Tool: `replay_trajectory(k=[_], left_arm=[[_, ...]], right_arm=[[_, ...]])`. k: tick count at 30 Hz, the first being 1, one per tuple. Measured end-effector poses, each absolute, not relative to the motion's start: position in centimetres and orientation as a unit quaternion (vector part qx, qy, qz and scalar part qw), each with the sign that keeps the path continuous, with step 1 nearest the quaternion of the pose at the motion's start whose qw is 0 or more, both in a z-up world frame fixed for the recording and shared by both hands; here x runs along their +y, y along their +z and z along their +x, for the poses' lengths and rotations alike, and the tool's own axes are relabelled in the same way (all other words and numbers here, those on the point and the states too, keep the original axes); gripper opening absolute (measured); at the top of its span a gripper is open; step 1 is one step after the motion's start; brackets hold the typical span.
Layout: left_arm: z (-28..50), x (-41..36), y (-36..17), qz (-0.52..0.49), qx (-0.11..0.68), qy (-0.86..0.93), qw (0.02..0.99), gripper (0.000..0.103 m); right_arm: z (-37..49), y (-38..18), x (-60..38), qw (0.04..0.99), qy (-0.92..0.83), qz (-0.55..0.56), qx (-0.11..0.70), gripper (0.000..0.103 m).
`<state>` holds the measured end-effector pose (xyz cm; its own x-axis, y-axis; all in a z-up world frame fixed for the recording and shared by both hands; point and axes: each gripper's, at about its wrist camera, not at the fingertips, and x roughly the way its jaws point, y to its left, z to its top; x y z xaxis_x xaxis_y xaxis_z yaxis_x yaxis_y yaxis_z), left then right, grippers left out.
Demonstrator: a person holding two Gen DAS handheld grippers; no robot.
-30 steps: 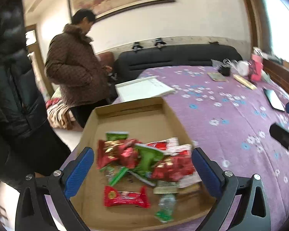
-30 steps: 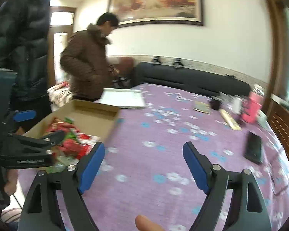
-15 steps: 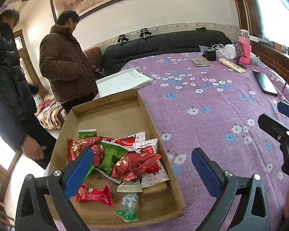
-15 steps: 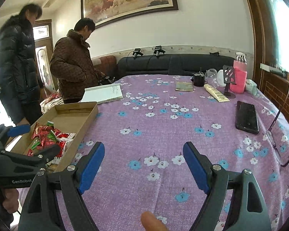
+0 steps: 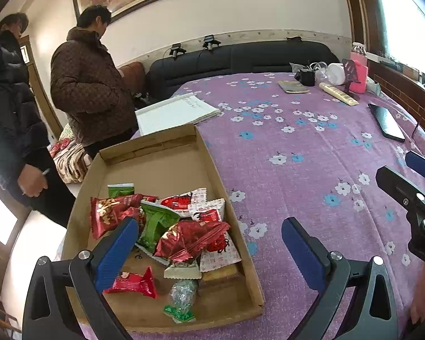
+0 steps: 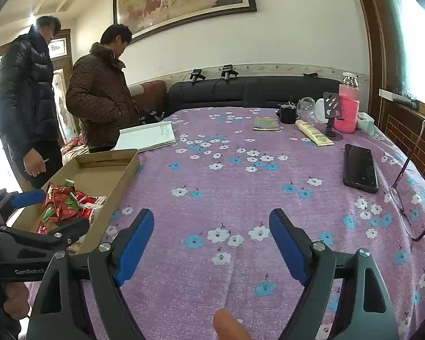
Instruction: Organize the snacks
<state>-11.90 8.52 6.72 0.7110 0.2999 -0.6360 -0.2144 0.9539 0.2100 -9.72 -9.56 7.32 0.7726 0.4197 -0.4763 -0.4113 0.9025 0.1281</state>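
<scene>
A shallow cardboard tray (image 5: 212, 167) lies on the purple flowered cloth at the table's left edge. Its near half holds a loose pile of snack packets (image 5: 170, 221), red, green and white. My left gripper (image 5: 209, 223) hovers open over the tray's near right corner, one pad above the packets and the other past the rim, gripping nothing. My right gripper (image 6: 211, 215) is open over bare cloth to the right of the tray (image 6: 121, 175), with nothing between its pads. The pile (image 6: 68, 201) also shows in the right wrist view.
An open notebook (image 5: 178, 110) lies beyond the tray. A black phone (image 6: 359, 168), glasses (image 6: 410, 204), a cream tube (image 6: 313, 136) and a pink bottle (image 6: 347, 107) sit at the right and back. Two people (image 5: 93, 85) stand beyond the left edge.
Both views swung and steadied in the first half second, and the tray slid left in the left wrist view. Since then nothing has moved. Both grippers stayed open.
</scene>
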Motion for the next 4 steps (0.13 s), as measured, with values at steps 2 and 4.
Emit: replay_trajectory(k=[2, 4], left_arm=[[-12.02, 8.29, 7.02, 0.064, 0.350, 0.132, 0.925, 0.102], [-12.06, 7.87, 7.33, 0.070, 0.346, 0.133, 0.926, 0.102]], right_arm=[[-9.76, 7.52, -9.69, 0.942, 0.216, 0.007, 0.257, 0.083], [-9.76, 7.85, -10.10, 0.943, 0.208, 0.011, 0.260, 0.083]])
